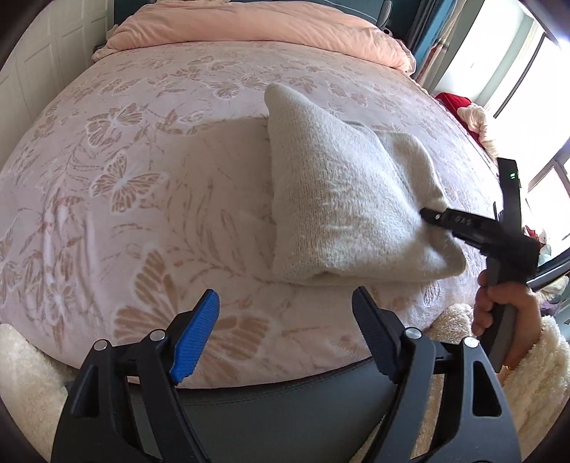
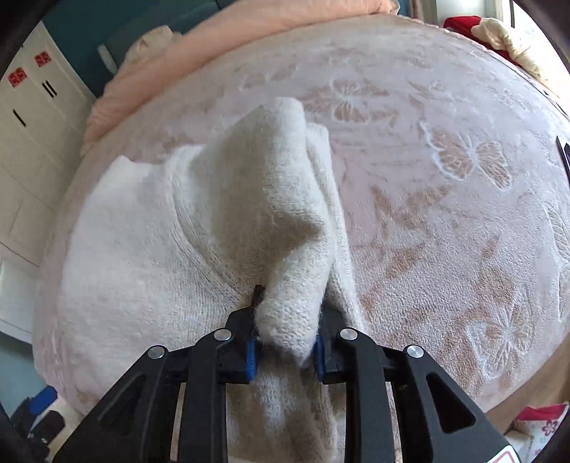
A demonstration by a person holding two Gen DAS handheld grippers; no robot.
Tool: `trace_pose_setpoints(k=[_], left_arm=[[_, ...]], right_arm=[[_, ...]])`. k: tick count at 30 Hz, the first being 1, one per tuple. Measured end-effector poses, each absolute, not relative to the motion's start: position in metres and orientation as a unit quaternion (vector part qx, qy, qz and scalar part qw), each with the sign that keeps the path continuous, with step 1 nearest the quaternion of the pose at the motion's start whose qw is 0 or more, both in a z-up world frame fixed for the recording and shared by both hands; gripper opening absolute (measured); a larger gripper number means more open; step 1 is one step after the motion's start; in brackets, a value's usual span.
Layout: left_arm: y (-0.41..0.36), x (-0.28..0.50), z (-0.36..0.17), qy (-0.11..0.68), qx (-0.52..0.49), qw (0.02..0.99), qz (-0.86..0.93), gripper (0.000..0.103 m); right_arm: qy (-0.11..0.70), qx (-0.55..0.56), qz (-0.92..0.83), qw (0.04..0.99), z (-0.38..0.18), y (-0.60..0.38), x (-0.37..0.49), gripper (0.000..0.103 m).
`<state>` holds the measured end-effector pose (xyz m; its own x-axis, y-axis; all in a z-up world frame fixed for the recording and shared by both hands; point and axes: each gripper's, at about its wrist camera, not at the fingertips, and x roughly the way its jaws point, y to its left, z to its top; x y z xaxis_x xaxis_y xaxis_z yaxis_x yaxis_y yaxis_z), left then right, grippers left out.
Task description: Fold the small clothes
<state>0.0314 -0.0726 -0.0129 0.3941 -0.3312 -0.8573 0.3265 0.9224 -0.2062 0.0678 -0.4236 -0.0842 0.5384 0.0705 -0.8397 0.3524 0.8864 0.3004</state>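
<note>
Right wrist view shows the right gripper (image 2: 286, 342) clenched on the white knit garment (image 2: 149, 249) on the bed (image 2: 445, 213); the left gripper (image 1: 285, 334) gapes empty, no writing legible.

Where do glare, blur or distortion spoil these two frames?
Left wrist view: the window is blown out white, the right gripper is motion-blurred, and fisheye bulges the bed. Right wrist view: evenly lit, the white knit garment soft near the fingers.

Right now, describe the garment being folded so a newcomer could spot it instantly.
Start at the big bed with the pink butterfly-patterned bedspread. On its near right part lies a cream fuzzy knit sweater, one edge pinched and lifted by the right gripper. It is the only white knit on the bedspread; the peach duvet is bunched at the far end.
</note>
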Motion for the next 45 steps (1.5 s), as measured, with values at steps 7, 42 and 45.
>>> trace_pose_setpoints(k=[7,42,45], left_arm=[[-0.074,0.029,-0.016,0.515,0.009,0.837,-0.183,0.083],[-0.075,0.029,-0.016,0.513,0.056,0.845,-0.138,0.091],[-0.077,0.032,-0.022,0.523,0.053,0.840,-0.135,0.091]], right_arm=[[0.380,0.198,-0.055,0.902,0.019,-0.385,0.043,0.030],[0.395,0.251,-0.101,0.878,-0.034,-0.404,0.008,0.013],[0.479,0.248,-0.108,0.835,-0.088,-0.416,0.018,0.015]])
